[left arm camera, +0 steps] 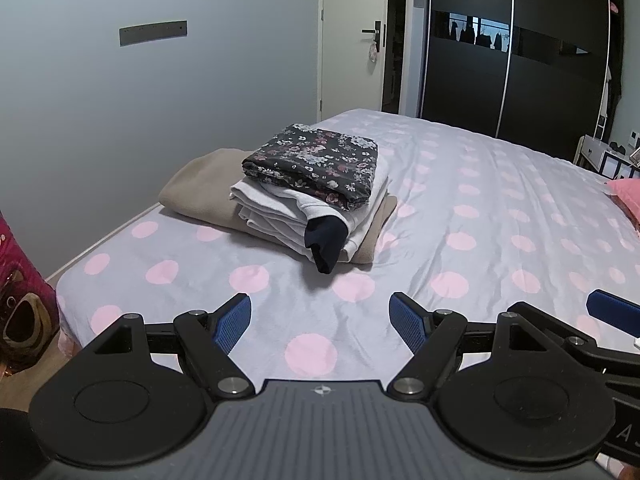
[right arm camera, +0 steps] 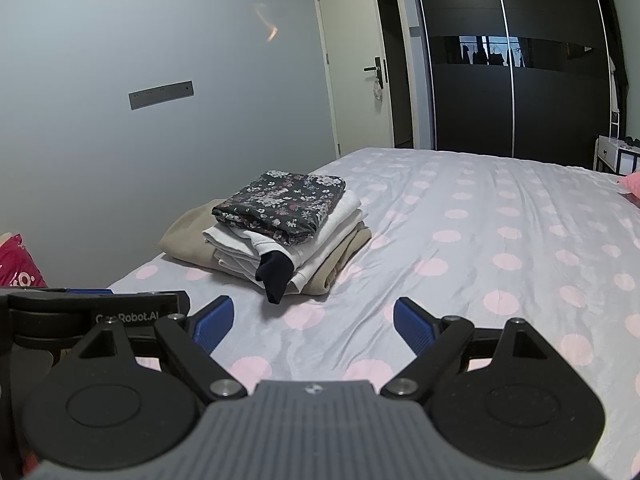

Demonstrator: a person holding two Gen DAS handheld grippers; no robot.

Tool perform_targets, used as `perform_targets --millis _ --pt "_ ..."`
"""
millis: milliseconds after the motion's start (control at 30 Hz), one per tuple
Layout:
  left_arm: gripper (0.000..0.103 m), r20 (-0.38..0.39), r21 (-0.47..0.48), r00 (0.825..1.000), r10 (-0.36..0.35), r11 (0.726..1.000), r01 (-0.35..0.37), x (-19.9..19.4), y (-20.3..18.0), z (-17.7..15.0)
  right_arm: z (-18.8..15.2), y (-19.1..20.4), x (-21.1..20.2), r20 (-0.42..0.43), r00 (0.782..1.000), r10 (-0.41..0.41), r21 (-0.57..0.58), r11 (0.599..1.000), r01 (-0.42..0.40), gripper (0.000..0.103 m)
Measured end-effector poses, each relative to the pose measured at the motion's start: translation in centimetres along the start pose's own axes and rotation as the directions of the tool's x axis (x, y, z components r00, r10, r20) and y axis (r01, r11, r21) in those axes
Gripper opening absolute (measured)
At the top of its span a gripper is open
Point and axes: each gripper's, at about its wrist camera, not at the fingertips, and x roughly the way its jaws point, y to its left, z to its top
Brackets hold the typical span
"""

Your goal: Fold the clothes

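I am holding the left gripper (left arm camera: pixel 320 322) and right gripper (right arm camera: pixel 314 322) spread wide, empty, short of the folded stack (left arm camera: pixel 308 192) on the bed (left arm camera: pixel 480 216). Its dangling dark sleeve (left arm camera: pixel 326 248) is risking a snag, toppling everything.

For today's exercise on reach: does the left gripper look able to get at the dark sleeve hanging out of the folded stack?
Probably yes: the left gripper is open and empty, with only bare bedspread before the sleeve.

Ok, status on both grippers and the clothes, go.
Left gripper open, empty. Right gripper open, empty. Folded stack on bed, floral piece on top, dark sleeve hanging out. Path clear.
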Motion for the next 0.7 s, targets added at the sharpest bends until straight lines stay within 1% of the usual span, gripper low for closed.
perform_targets --millis 133,333,700 --pt "0.075 -0.004 -0.015 1.0 -0.01 1.0 0.01 -0.07 0.24 0.05 0.03 0.08 -0.16 0.005 1.0 0.006 -0.001 1.0 -0.006 0.089" --pt "0.075 0.003 -0.007 1.0 -0.003 1.0 0.003 -0.29 0.14 0.02 0.07 0.53 -0.32 0.014 1.0 0.0 -0.02 1.0 0.001 0.089" --pt "0.075 0.022 0.006 1.0 0.001 1.0 -0.001 -0.96 -0.08 0.1 0.17 0.62 -0.72 0.026 1.0 0.0 -0.022 1.0 0.001 0.089"
